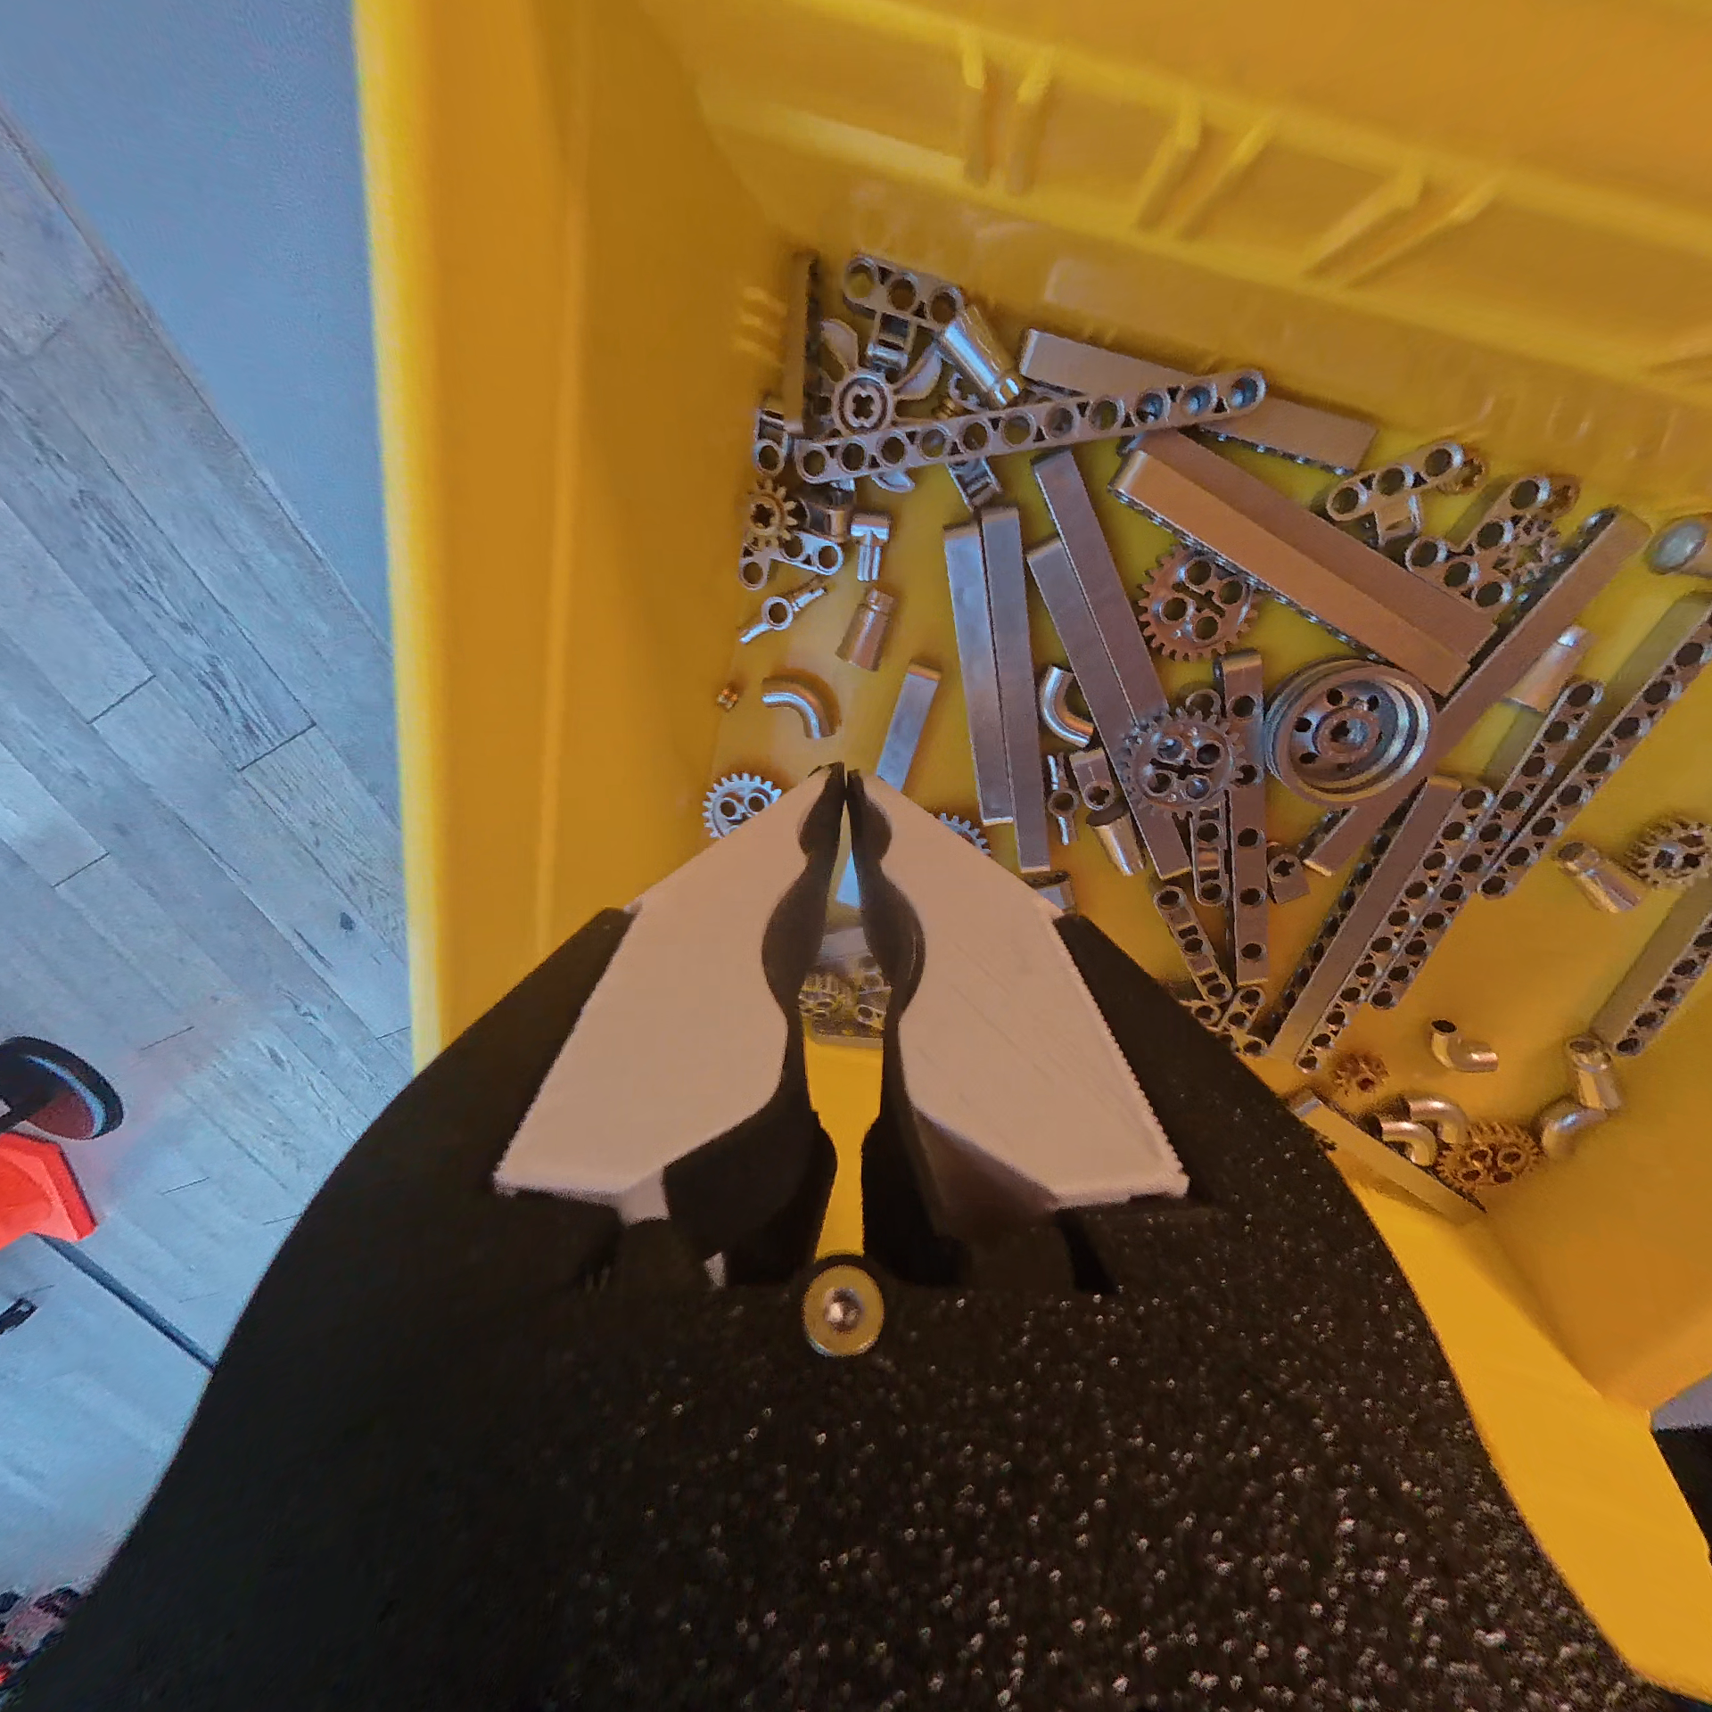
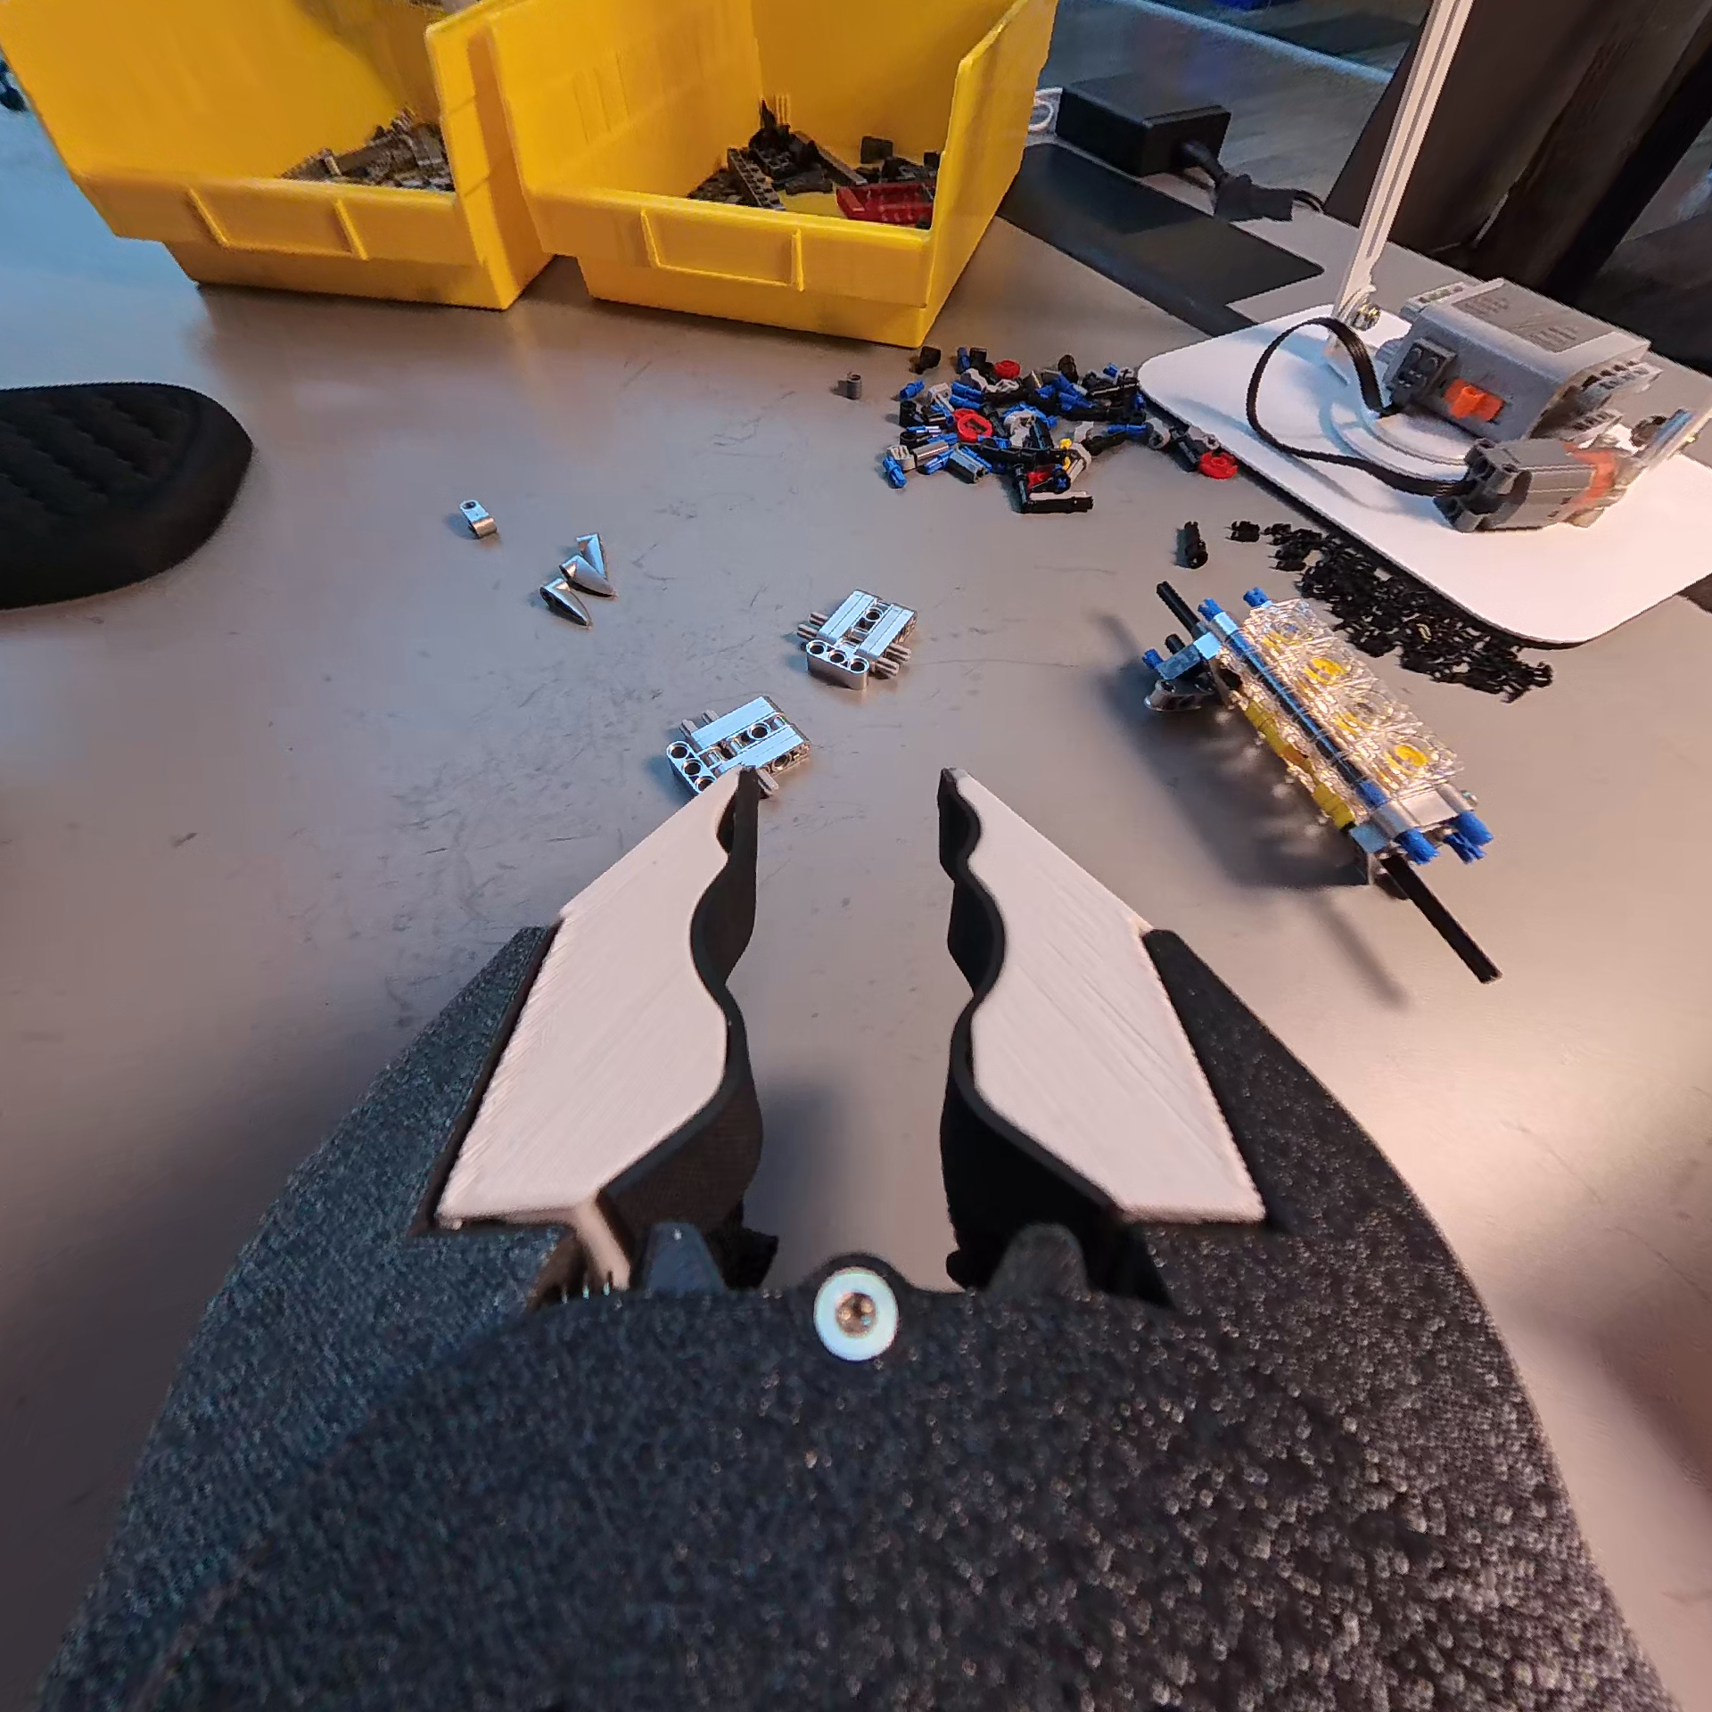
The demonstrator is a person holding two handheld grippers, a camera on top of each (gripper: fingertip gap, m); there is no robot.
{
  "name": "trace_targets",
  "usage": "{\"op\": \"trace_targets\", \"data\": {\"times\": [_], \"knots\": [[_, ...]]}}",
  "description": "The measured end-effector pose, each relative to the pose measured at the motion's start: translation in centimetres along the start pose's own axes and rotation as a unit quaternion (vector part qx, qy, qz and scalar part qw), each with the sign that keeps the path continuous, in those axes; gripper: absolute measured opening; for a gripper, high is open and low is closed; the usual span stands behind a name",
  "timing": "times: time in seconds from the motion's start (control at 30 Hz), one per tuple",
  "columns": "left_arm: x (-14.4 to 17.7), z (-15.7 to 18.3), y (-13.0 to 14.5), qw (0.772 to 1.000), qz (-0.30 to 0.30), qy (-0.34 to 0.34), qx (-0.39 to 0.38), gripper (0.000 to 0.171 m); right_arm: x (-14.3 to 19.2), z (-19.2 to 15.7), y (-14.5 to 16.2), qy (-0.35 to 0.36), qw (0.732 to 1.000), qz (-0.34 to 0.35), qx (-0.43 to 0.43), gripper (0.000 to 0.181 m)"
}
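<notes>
My left gripper (image 1: pixel 838 783) hangs inside a yellow bin (image 1: pixel 556 463), its jaws pressed together at the tips. I cannot tell whether anything is caught there: a pale sliver shows in the gap a little behind the tips, but it may be a part lying on the bin floor below. The tips sit over the near left corner of the floor. A small grey gear (image 1: pixel 736 804) lies just to their left, a short grey bar (image 1: pixel 908 724) just ahead and to the right, and a bent grey elbow piece (image 1: pixel 804 702) just ahead. The long holed beams (image 1: pixel 1028 424) and the pulley wheel (image 1: pixel 1348 732) lie farther off, ahead and to the right; most beams run slantwise across my line of reach.

My right gripper (image 2: pixel 848 787) hovers low over the grey surface (image 2: pixel 278 880), its jaws spread wide and holding nothing. The nearest thing is a small flat grey beam assembly (image 2: pixel 736 746), just beyond my left fingertip (image 2: pixel 741 801) and nearly touching it in the picture; its long axis runs slantwise, up to the right. It lies left of the gap, not in it. A second such assembly (image 2: pixel 860 635) lies farther ahead, roughly in line with the gap. A clear-and-yellow built block (image 2: pixel 1315 732) on a black axle lies well to the right. Beyond it sit a heap of small mixed connectors (image 2: pixel 1019 435), a drift of black pins (image 2: pixel 1408 621), and two more yellow bins (image 2: pixel 741 250) at the back.
</notes>
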State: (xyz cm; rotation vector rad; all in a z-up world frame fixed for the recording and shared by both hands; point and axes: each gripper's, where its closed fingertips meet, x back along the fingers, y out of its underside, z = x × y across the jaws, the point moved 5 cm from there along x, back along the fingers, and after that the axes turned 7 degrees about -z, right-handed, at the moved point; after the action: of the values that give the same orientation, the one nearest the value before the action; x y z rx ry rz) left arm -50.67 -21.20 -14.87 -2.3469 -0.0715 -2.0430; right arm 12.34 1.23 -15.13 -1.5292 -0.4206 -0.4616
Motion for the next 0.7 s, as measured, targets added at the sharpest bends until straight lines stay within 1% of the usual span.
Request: {"op": "trace_targets", "data": {"times": [0.13,0.27,0.37,0.53,0.63,0.7], "knots": [[-0.4,-0.9,-0.4,0.999,0.011,-0.031,0.02,0.005,0.0,0.0,0.0,0.002,1.0,0.001,0.0,0.038],[-0.9,-1.0,-1.1,0.999,0.022,-0.036,0.027,0.009,0.0,0.1,0.0,0.003,1.0,0.001,-0.002,0.038],[-0.9,-1.0,-2.1,0.997,0.05,-0.036,0.04,0.01,-0.1,0.1,0.0,0.004,1.0,-0.003,-0.003,0.038],[-1.5,-1.3,-3.4,0.989,0.095,-0.036,0.108,0.012,-0.1,0.2,0.1,0.004,1.0,-0.005,-0.004,0.038],[-2.2,-1.1,-3.6,0.987,0.098,-0.033,0.123,0.012,-0.1,0.2,0.1,0.003,1.0,-0.004,-0.005,0.038],[-2.7,-1.0,-3.5,0.988,0.089,-0.028,0.124,0.013,-0.1,0.2,0.1,0.002,1.0,-0.003,-0.007,0.038]]}}
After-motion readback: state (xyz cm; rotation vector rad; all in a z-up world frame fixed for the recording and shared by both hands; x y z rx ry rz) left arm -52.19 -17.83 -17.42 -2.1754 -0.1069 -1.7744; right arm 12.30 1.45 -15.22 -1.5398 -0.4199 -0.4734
